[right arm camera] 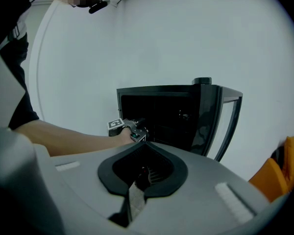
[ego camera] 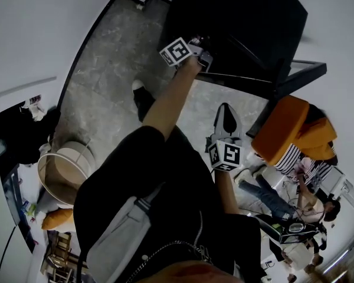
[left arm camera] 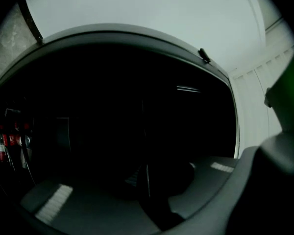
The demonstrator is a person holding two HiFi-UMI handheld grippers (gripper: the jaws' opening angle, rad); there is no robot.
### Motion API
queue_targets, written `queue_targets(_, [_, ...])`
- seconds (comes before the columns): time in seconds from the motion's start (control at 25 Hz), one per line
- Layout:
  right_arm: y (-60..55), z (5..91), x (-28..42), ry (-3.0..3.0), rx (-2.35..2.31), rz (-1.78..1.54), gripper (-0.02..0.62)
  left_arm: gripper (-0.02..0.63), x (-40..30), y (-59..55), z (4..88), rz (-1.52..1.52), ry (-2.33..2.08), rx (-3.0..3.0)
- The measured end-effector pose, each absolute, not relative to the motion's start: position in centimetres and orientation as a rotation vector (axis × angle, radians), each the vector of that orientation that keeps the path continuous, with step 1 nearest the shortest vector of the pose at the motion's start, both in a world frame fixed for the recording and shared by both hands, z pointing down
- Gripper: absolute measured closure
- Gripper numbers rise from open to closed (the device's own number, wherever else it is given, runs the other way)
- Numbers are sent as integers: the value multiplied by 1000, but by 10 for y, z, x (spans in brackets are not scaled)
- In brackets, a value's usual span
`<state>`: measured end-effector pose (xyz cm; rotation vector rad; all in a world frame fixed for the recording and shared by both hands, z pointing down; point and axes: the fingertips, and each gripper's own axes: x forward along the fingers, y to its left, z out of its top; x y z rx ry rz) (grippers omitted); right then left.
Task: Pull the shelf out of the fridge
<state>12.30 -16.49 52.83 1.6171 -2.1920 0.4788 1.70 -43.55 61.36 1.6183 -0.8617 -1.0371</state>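
Note:
A small black fridge (ego camera: 236, 16) stands against the white wall with its door (ego camera: 295, 75) swung open to the right. My left gripper (ego camera: 204, 52) reaches into the fridge's lower front, as the right gripper view confirms, with the left gripper (right arm camera: 133, 131) at the opening of the fridge (right arm camera: 157, 114). In the left gripper view the interior is almost black. The left gripper's jaws (left arm camera: 147, 180) are dark shapes close together, and whether they hold anything is lost in the dark. No shelf can be made out. My right gripper (right arm camera: 143, 176) hangs back from the fridge, shut and empty.
An orange chair (ego camera: 283, 128) stands right of the fridge door, and a person (ego camera: 310, 178) sits behind it. A round wooden stool (ego camera: 65, 167) is at the left. Red bottles (left arm camera: 2, 146) show at the left edge of the fridge interior. The floor (ego camera: 106, 81) is grey.

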Motion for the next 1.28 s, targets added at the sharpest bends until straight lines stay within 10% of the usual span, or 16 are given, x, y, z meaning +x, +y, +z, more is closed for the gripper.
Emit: queue_targets(1.28, [-175, 529, 129, -2147, 1828, 609, 592, 580, -2, -457, 619, -966, -897, 1449])
